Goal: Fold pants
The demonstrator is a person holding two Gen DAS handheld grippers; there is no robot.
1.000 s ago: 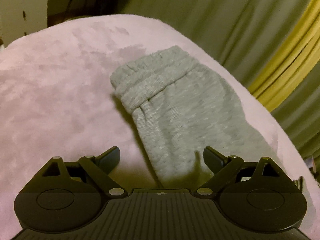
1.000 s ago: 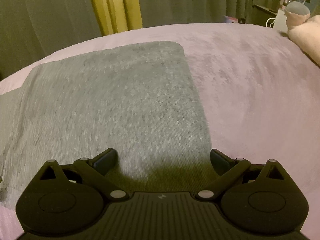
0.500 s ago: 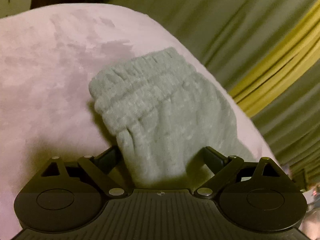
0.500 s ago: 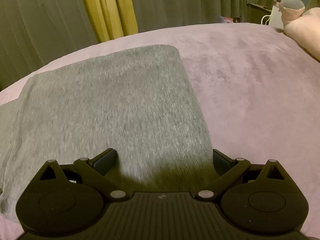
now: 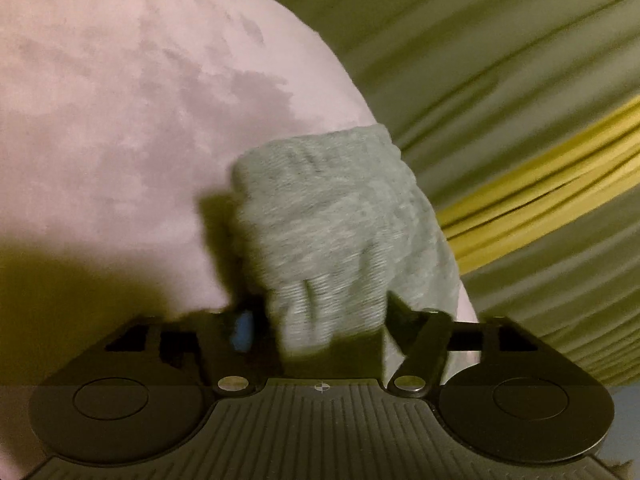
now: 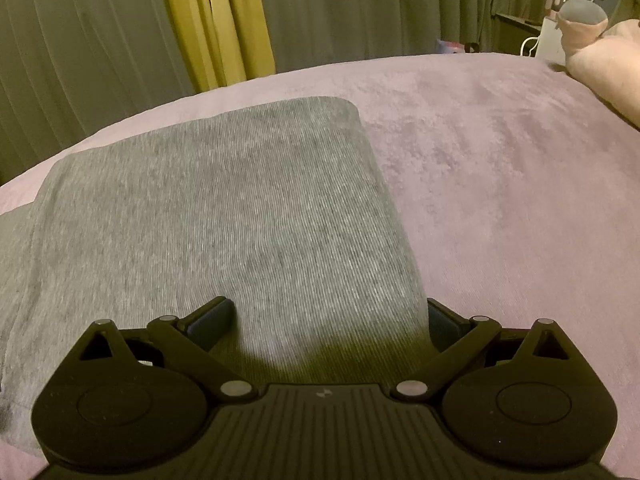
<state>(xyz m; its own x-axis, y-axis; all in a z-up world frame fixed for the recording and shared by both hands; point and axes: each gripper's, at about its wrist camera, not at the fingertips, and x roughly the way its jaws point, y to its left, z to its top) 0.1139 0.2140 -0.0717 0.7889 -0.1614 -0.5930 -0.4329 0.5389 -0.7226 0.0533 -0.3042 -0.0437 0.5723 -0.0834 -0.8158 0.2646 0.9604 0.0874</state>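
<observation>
Pants (image 6: pixel 224 216): lie flat on the bedspread, on the left half of the right wrist view, reaching from near to mid-distance.
Bedspread (image 6: pixel 500 184): under the pants, bare to their right and beyond them.
Curtains (image 6: pixel 120 40): behind the far edge of the bed.
Pillow (image 6: pixel 608 64): far right, on the bedspread.
Waistband end (image 5: pixel 332 216): left wrist view, bunched, right of the bare bedspread (image 5: pixel 120 120).
Left gripper (image 5: pixel 320 320): nearest, its jaws either side of the bunched cloth.
Right gripper (image 6: pixel 330 320): nearest, over the pants' near right edge.
</observation>
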